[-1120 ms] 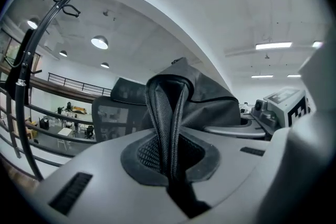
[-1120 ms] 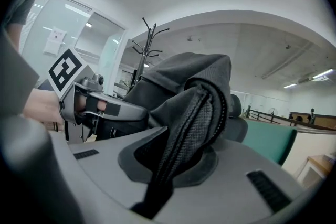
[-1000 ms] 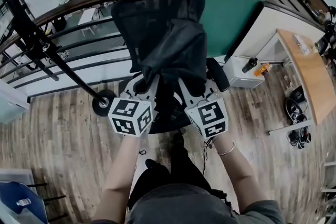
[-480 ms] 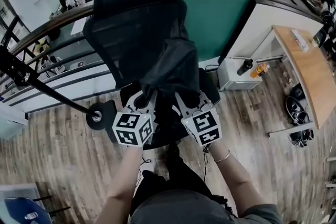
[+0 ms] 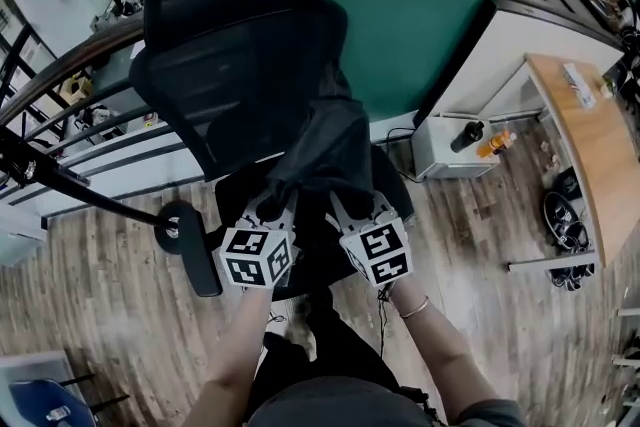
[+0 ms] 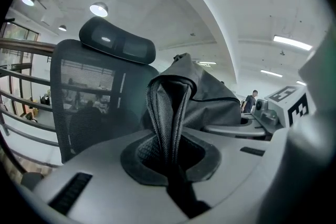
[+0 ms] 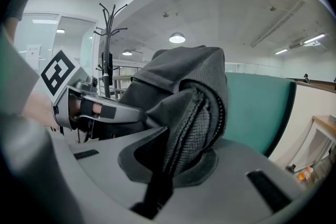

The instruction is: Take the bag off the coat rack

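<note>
A dark grey fabric bag [image 5: 328, 147] hangs in front of the mesh back of a black office chair [image 5: 235, 45], over its seat. My left gripper [image 5: 272, 207] is shut on a fold of the bag's mesh-lined edge [image 6: 167, 113]. My right gripper [image 5: 350, 202] is shut on another fold [image 7: 195, 118] beside it. The two grippers hold the bag side by side, close together. The black coat rack [image 5: 85, 190] stands off to the left, apart from the bag, and the right gripper view shows its hooked top [image 7: 108, 23] bare.
A green panel [image 5: 415, 35] and a curved railing [image 5: 60, 105] run behind the chair. At the right are a small white cabinet [image 5: 445, 150] with a bottle on it and a wooden desk [image 5: 590, 140]. The coat rack's round base [image 5: 175, 227] sits by the chair's left armrest.
Both grippers have carried the bag down and toward the chair. The coat rack has slid further left in the head view, and the chair fills more of it.
</note>
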`<state>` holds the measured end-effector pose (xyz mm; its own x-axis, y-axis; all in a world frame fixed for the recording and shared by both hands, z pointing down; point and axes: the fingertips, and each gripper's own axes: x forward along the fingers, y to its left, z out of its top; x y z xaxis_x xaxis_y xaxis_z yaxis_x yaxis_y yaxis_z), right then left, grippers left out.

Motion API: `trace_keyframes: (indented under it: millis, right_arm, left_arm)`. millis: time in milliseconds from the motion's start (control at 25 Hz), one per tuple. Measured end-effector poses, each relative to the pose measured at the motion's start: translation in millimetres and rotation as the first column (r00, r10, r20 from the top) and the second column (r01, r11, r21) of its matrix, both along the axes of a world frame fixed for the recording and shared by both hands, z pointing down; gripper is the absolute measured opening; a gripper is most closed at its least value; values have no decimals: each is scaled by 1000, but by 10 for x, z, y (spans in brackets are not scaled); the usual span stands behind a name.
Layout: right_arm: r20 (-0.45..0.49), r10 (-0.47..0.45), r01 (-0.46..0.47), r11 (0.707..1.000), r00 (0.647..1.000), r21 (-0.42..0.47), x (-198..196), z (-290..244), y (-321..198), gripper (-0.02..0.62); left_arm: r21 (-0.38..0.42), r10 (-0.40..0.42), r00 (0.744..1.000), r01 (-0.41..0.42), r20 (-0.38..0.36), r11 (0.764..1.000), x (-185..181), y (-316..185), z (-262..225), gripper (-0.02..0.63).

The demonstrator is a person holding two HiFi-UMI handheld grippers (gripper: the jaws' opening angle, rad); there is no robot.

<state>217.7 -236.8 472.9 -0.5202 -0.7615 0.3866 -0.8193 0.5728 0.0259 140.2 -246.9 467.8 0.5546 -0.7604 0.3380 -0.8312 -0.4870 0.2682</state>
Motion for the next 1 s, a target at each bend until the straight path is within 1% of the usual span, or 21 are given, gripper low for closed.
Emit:
trace_keyframes:
  millis: [320, 520, 720, 1000]
  right_arm:
    - [-2, 10, -10, 998, 1000, -56, 55, 315, -307, 28]
    - [-2, 11, -11, 996, 1000, -85, 90, 523, -491, 28]
    - [-2, 29, -29, 992, 1000, -123, 126, 722, -630, 28]
    - [3, 22, -21, 982, 1000, -186, 140, 1032, -776, 28]
  left_arm:
    - [-52, -3, 1000, 3, 10, 999, 47, -301, 324, 40]
    - [-81, -3, 1000, 5, 29, 997, 78, -484, 535, 40]
    - [-116, 4, 999, 2, 44, 993, 110, -633, 740, 40]
    - [-169, -8, 997, 20, 70, 985, 113, -772, 1047, 41]
